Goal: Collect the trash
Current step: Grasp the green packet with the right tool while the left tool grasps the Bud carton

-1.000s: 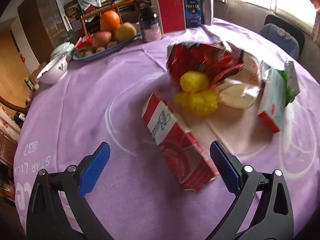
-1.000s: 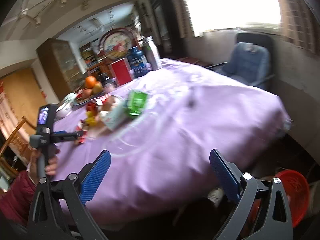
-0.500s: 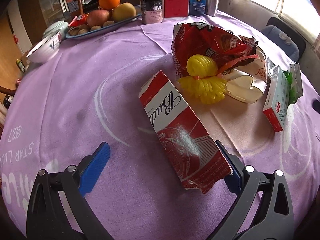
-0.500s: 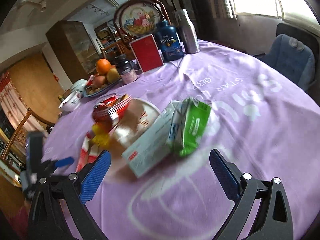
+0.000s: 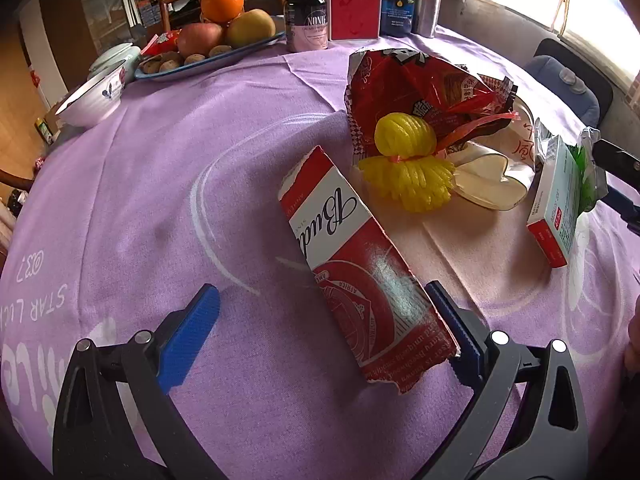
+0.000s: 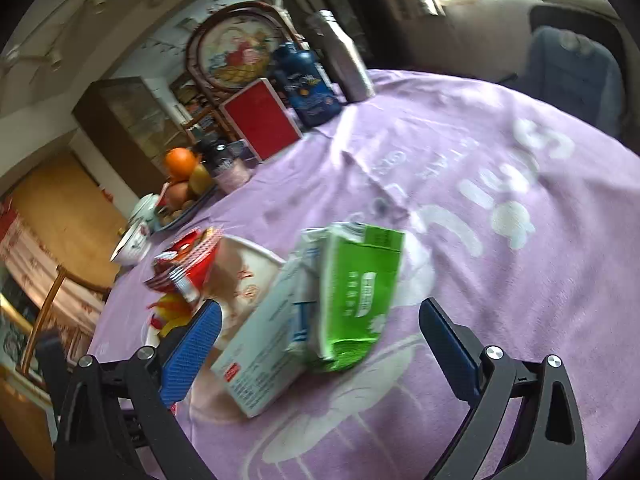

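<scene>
A torn red-and-white carton lies flat on the purple tablecloth, its near end between the fingers of my open left gripper, close against the right finger. Beyond it sit a yellow plastic bundle and a red snack bag. A white medicine box and a crumpled green packet lie side by side just ahead of my open right gripper, partly between its fingers. The same box shows at the right of the left wrist view.
A clear plastic lid rests by the yellow bundle. At the table's far side stand a fruit tray, a white bowl, a red box, a supplement jar and a fish oil bottle. A blue chair stands past the edge.
My left gripper has come forward so the carton's near end lies between its fingers. My right gripper swung from the table's edge in over the table to the box and green packet.
</scene>
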Action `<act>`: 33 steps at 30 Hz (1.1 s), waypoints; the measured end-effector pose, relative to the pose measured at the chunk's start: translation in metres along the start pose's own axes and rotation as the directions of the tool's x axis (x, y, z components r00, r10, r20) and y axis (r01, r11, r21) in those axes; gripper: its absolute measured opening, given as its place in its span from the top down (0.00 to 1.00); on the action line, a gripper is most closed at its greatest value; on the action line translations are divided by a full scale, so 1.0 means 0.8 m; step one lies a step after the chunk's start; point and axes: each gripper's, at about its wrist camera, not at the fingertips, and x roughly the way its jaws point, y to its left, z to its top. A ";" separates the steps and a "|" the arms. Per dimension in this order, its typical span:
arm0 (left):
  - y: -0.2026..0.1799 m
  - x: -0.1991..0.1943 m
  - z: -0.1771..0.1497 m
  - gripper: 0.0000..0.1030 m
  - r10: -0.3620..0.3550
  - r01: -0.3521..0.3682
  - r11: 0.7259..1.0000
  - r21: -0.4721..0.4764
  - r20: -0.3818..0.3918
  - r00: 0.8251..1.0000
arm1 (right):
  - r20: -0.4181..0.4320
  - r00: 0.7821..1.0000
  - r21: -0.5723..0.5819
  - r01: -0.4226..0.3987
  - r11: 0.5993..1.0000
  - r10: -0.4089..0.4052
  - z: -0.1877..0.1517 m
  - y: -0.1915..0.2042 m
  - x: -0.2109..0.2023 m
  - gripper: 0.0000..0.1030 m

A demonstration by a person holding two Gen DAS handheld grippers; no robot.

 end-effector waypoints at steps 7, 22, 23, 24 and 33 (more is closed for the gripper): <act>0.000 0.000 0.000 0.05 0.000 0.000 1.000 0.000 0.000 1.000 | 0.012 0.999 0.054 -0.044 0.998 0.044 -0.001 -0.014 0.000 0.64; -0.001 0.001 -0.001 0.05 0.001 -0.001 1.000 0.000 0.001 1.000 | 0.293 0.953 0.036 -0.095 0.995 0.081 -0.010 -0.018 -0.064 0.79; 0.000 0.001 0.000 0.05 0.001 -0.001 1.000 0.000 0.001 1.000 | 0.324 0.943 0.025 -0.091 0.996 0.078 -0.012 -0.014 -0.072 0.79; 0.000 0.001 0.000 0.05 0.001 -0.001 1.000 0.000 0.001 1.000 | 0.360 0.930 0.007 -0.075 0.997 0.068 -0.015 -0.011 -0.082 0.79; -0.001 0.001 0.000 0.05 -0.003 0.003 1.000 0.003 -0.002 1.000 | 0.415 0.909 -0.116 0.081 0.990 -0.026 -0.027 0.014 -0.128 0.79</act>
